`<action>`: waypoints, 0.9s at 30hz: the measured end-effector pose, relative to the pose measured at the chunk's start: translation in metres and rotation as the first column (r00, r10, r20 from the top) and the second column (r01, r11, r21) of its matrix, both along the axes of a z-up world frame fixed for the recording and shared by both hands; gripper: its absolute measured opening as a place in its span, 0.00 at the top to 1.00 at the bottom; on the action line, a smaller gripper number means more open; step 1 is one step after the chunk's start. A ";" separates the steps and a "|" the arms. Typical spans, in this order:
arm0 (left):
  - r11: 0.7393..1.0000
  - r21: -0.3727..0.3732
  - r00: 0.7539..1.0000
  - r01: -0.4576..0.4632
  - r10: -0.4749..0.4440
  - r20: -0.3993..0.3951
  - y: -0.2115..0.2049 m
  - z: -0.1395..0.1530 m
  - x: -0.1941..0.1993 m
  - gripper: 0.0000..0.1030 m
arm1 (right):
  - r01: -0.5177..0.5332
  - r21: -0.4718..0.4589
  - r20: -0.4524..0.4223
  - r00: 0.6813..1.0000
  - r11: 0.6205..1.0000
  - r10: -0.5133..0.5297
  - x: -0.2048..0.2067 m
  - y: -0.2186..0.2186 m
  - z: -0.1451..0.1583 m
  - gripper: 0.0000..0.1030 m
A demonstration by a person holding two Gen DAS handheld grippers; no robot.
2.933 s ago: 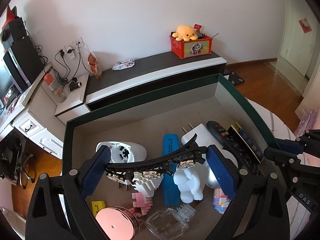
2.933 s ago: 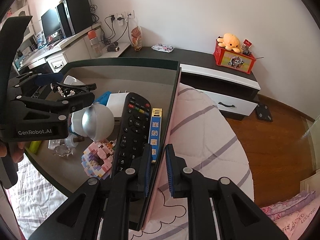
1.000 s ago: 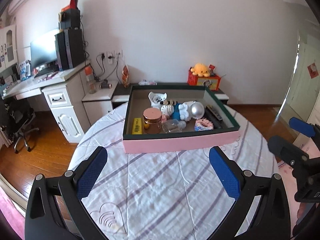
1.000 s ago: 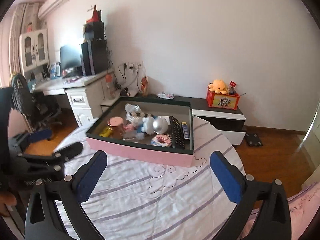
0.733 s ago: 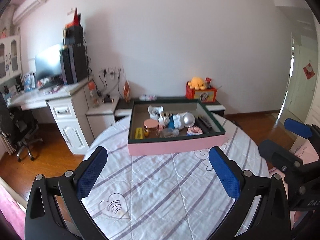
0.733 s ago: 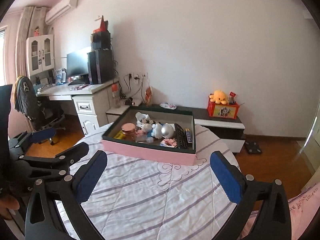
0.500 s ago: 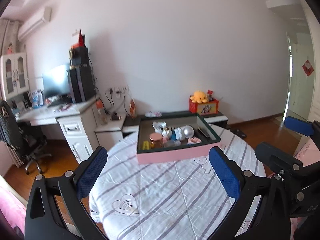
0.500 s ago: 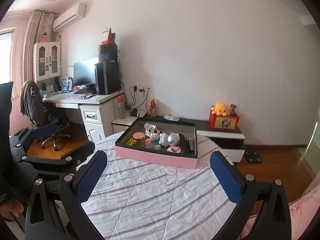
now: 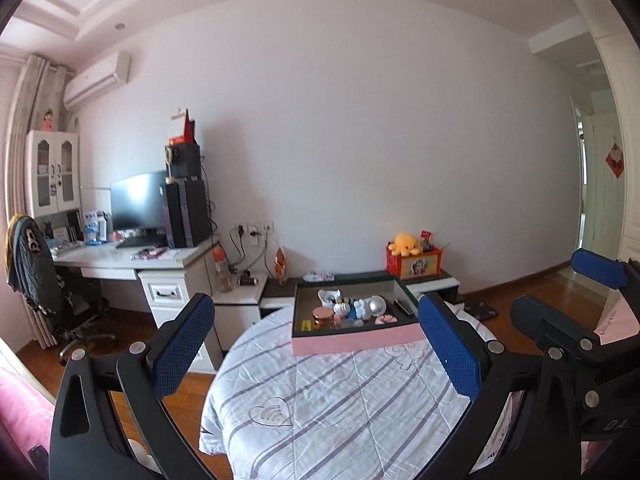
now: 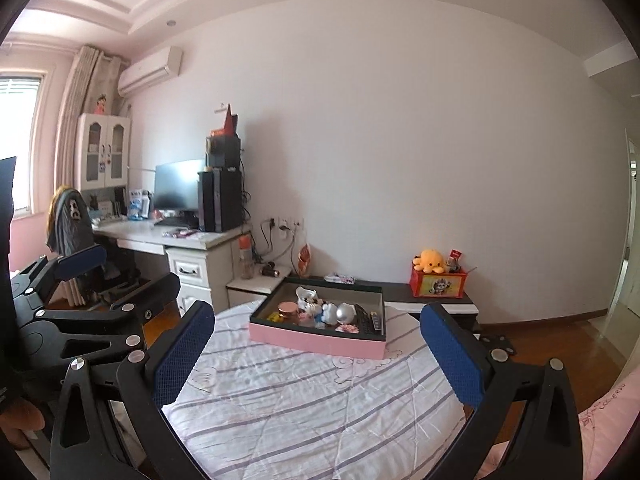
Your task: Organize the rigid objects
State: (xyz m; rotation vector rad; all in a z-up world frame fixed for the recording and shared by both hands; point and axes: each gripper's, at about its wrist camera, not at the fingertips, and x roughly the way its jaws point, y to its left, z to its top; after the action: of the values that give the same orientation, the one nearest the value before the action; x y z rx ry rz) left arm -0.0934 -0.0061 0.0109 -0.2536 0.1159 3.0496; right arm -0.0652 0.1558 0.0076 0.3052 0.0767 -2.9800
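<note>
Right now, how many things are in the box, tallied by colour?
In the box:
White: 2, shell and figure
Pink: 2, tin and blocks
Silver: 1, ball
Black: 1, remote
Yellow: 1, bar
Blue: 1, slab
Total: 8 discernible; smaller bits are too small to tell.

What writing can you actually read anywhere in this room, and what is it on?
"DA", cut off by the picture's edge: on the black body of the right claw.
Lettering on the pink cloth: too blurred to read.
Red door sign: too small to read.
</note>
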 end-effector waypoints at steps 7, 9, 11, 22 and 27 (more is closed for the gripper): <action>1.000 0.003 0.997 -0.024 0.025 -0.073 -0.007 0.010 0.045 0.00 | 0.004 0.014 -0.077 0.997 1.000 -0.003 0.042 -0.008 0.010 0.00; 0.999 0.000 0.996 -0.033 0.033 -0.078 -0.008 0.010 0.053 0.00 | 0.004 0.021 -0.089 0.996 1.000 -0.002 0.051 -0.012 0.011 0.00; 0.999 -0.005 0.996 -0.045 0.044 -0.083 -0.010 0.011 0.062 0.00 | -0.001 0.025 -0.088 0.996 1.000 0.003 0.060 -0.015 0.013 0.00; 0.999 0.022 0.986 -0.046 0.049 -0.159 -0.012 0.025 0.094 0.00 | 0.013 0.031 -0.167 0.986 0.999 -0.007 0.095 -0.020 0.028 0.00; 0.998 0.004 0.980 -0.068 0.068 -0.187 -0.006 0.023 0.100 0.00 | 0.007 0.013 -0.177 0.984 1.000 -0.005 0.098 -0.018 0.025 0.00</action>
State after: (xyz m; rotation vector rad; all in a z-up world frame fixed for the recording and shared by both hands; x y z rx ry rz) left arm 0.0064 -0.0125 0.0336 0.0300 0.1248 3.1353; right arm 0.0332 0.1381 0.0330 0.0414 0.1156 -3.0064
